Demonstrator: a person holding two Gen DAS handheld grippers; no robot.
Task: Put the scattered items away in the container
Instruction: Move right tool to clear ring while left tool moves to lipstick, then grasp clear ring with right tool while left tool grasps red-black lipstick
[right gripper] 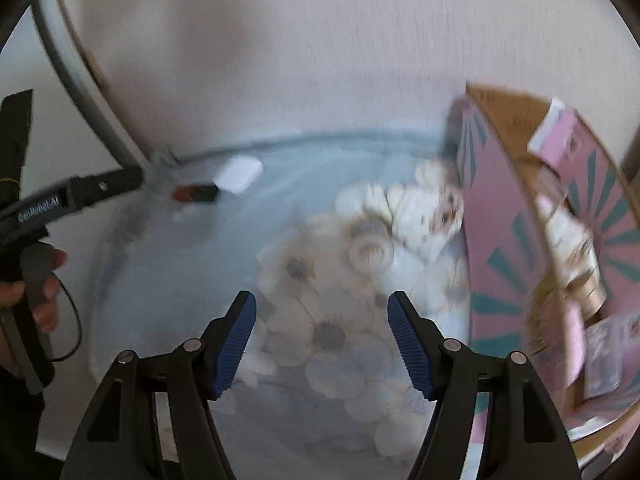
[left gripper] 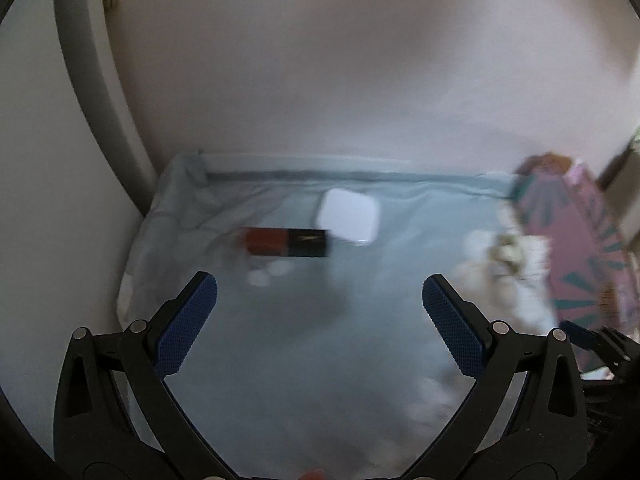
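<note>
A red-and-black oblong box point(left gripper: 286, 242) lies on the pale blue cloth, and a white rounded square case point(left gripper: 348, 216) sits just behind it. My left gripper point(left gripper: 320, 296) hovers open in front of both, nothing between its blue pads. In the right wrist view the same box point(right gripper: 196, 194) and case point(right gripper: 239, 176) lie far left. My right gripper point(right gripper: 322, 304) is open over the cloth's flower print, near a blurred white ring-shaped item point(right gripper: 370, 256). The pink patterned cardboard container point(right gripper: 516, 240) stands at the right with a gold-capped bottle point(right gripper: 580, 276) inside.
A wall rises close behind the cloth point(left gripper: 320, 360), and a grey curved rail point(left gripper: 84, 80) runs up the left side. The container point(left gripper: 572, 248) stands at the cloth's right edge. A person's hand point(right gripper: 44, 284) holds the left gripper point(right gripper: 128, 179) at the left of the right wrist view.
</note>
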